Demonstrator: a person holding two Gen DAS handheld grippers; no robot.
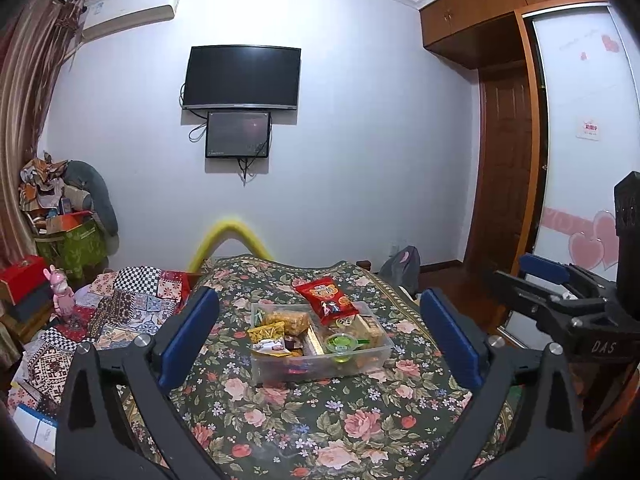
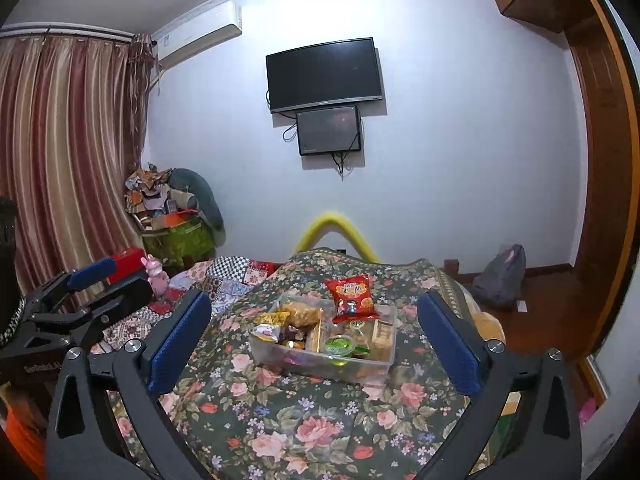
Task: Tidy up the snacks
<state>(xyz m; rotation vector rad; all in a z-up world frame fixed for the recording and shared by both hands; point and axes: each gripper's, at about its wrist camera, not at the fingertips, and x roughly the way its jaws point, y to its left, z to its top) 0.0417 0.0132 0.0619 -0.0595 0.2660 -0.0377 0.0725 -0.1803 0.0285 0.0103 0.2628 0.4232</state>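
Left gripper (image 1: 320,328) and right gripper (image 2: 316,332): jaws fully spread, nothing held. Clear snack box (image 1: 280,368) sits at frame centre on the floral bed cover (image 1: 320,432), beyond both sets of fingers. Red snack packet (image 1: 326,294) lies across its far rim.

1. The left gripper (image 1: 320,334) points forward and slightly downward, its jaws spread wide with nothing between the blue pads (image 1: 188,336).
2. The right gripper (image 2: 316,338) takes the same pose: level to slightly down, jaws fully apart, blue pads (image 2: 180,344) pressing on nothing.
3. The two grippers stand side by side, close but apart; each shows at the edge of the other's wrist view.
4. No hand or sleeve shows in either view.
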